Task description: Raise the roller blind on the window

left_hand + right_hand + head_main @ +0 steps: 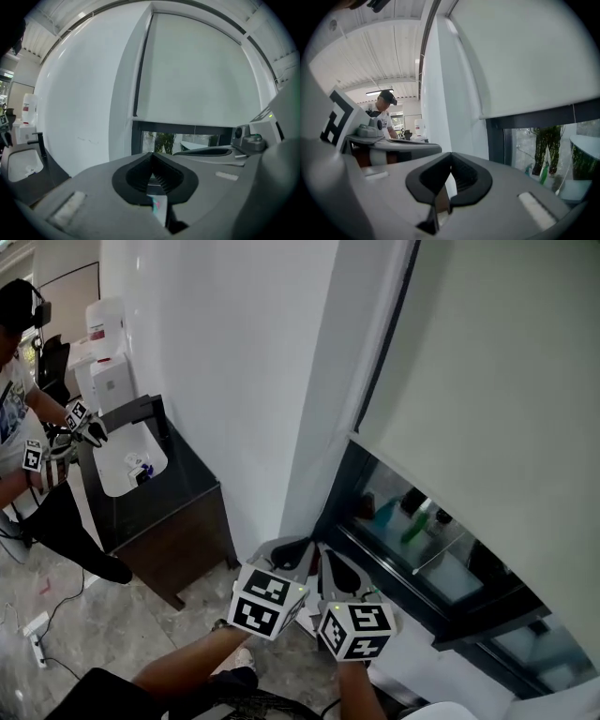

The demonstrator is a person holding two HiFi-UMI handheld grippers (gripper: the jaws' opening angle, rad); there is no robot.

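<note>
The pale roller blind (487, 399) covers the upper part of the dark-framed window (412, 601), and its bottom edge hangs above a strip of bare glass. My left gripper (292, 551) and right gripper (334, 564) are side by side low in front of the window's left corner, both shut with nothing between the jaws. In the left gripper view the blind (197, 70) fills the middle, beyond the closed left gripper (151, 158), with the right gripper (220, 151) alongside. In the right gripper view the right gripper (450, 158) points at the blind (525, 51) and the white pillar.
A white pillar (244, 381) stands left of the window. Further left is a dark cabinet (169, 521) with a white basin (127, 460), where another person (19, 427) holds grippers. Green bottles (417, 521) and plants (546, 145) show behind the glass.
</note>
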